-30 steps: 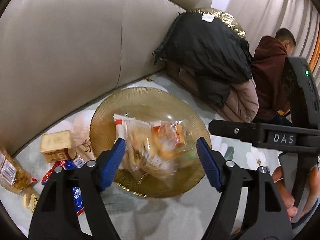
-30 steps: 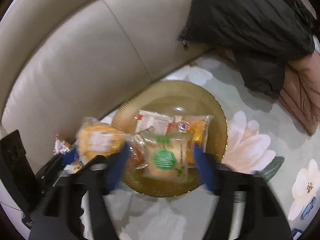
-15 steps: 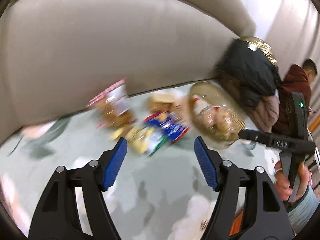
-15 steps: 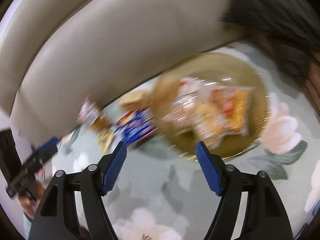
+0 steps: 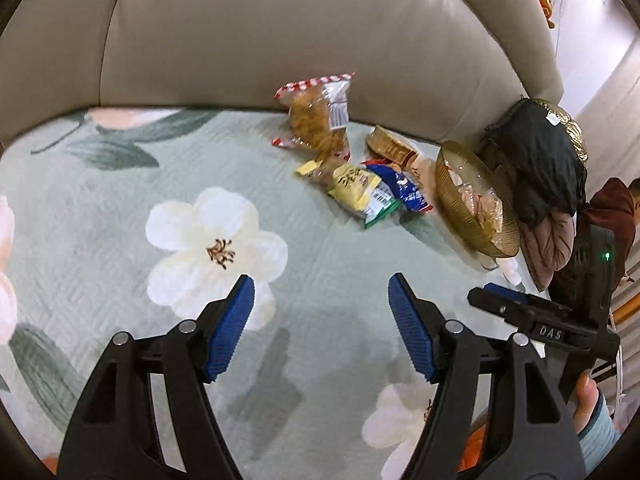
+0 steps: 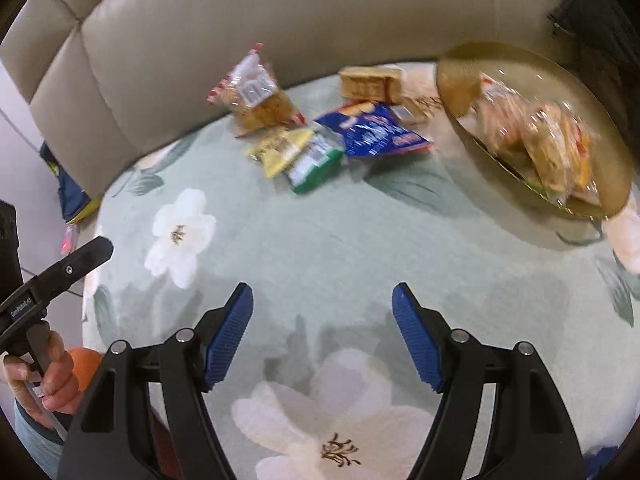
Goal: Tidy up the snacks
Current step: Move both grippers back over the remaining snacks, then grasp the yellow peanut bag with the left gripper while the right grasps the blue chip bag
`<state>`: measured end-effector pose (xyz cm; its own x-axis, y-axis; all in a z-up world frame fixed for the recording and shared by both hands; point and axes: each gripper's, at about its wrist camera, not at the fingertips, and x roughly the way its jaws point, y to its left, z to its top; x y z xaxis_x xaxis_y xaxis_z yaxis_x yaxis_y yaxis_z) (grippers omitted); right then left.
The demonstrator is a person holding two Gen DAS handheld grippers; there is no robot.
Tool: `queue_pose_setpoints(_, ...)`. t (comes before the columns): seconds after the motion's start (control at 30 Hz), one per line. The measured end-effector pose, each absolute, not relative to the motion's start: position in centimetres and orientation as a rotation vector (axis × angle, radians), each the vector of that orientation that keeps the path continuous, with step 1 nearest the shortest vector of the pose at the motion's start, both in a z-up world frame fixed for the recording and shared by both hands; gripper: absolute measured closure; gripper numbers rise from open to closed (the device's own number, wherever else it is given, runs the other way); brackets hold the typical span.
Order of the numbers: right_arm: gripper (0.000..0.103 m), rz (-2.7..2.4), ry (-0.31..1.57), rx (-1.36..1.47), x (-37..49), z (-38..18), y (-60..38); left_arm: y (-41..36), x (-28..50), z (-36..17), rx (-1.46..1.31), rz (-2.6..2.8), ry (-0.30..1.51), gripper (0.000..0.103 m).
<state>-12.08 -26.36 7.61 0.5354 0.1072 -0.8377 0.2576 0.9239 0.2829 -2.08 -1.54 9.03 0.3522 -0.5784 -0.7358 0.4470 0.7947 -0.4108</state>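
Note:
Loose snack packets lie on the floral sofa cover near the backrest: a red-edged clear bag (image 5: pixel 320 114) (image 6: pixel 256 94), a yellow-green packet (image 5: pixel 362 194) (image 6: pixel 298 154), a blue packet (image 5: pixel 402 188) (image 6: pixel 376 130) and a wrapped cake (image 5: pixel 390 148) (image 6: pixel 370 80). A gold glass plate (image 5: pixel 452 168) (image 6: pixel 616 168) to their right holds several wrapped snacks. My left gripper (image 5: pixel 321 328) hangs open and empty above the cover, well short of the packets. My right gripper (image 6: pixel 322 332) is likewise open and empty.
The beige sofa backrest (image 5: pixel 248 40) rises behind the snacks. A black jacket (image 5: pixel 540 152) and a pink cushion (image 5: pixel 548 244) lie right of the plate. A person in a maroon hoodie (image 5: pixel 616 212) sits beyond them. An orange object (image 6: pixel 82 364) sits at the cover's near-left edge.
Both grippers have pulled back and swung left from over the plate. The plate now lies far right, and the loose packets have come into view ahead.

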Motion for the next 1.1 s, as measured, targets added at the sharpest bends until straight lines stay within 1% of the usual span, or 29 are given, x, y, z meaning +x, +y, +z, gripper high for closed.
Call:
queue_pose_setpoints(0.2, 0.029, -0.154, 1.04, 0.422, -12.0, 5.3, -27.5, -1.7, -2.3, 6.0, -0.105, -0.614, 1.07, 0.034)
queue_pose_setpoints(0.33, 0.029, -0.158, 1.06, 0.4, -11.8, 4.8, -27.1, -1.8, -1.7, 6.7, -0.156, -0.628, 1.071, 0.034)
queue_pose_setpoints(0.43, 0.029, -0.166, 1.061, 0.368, -11.6, 5.4, -26.8, -2.4, -0.4, 7.7, -0.251, -0.659, 1.09, 0.033)
queue_pose_setpoints(0.53, 0.032, -0.142, 1.062, 0.346, -10.3, 6.8, -26.8, -4.0, 2.0, 8.7, -0.347, -0.673, 1.102, 0.03)
queue_pose_setpoints(0.57, 0.032, -0.139, 1.048, 0.337, -9.6, 7.5, -26.9, -4.9, 3.1, 8.9, -0.382, -0.679, 1.109, 0.027)
queue_pose_setpoints(0.6, 0.032, -0.144, 1.025, 0.315, -8.6, 8.8, -27.1, -5.4, 3.8, 9.0, -0.404, -0.687, 1.116, 0.02)
queue_pose_setpoints(0.67, 0.032, -0.159, 0.989, 0.264, -6.3, 10.6, -27.7, -7.5, 6.1, 8.5, -0.45, -0.694, 1.142, 0.014)
queue_pose_setpoints(0.73, 0.032, -0.156, 0.967, 0.244, -4.2, 11.6, -28.6, -9.0, 7.8, 7.6, -0.454, -0.672, 1.161, 0.014)
queue_pose_setpoints(0.83, 0.032, -0.144, 0.966, 0.217, -0.9, 11.5, -29.8, -10.6, 10.0, 5.0, -0.492, -0.62, 1.226, 0.015)
queue_pose_setpoints(0.9, 0.032, -0.14, 1.002, 0.175, 1.4, 10.4, -30.1, -11.6, 11.3, 3.2, -0.518, -0.572, 1.272, 0.016)
queue_pose_setpoints(0.97, 0.036, -0.126, 1.041, 0.147, 3.0, 9.2, -30.4, -12.8, 11.9, 2.7, -0.479, -0.548, 1.272, 0.016)
queue_pose_setpoints(1.1, 0.037, -0.121, 1.108, 0.038, 5.6, 6.8, -29.7, -15.4, 12.2, 1.8, -0.382, -0.527, 1.28, 0.016)
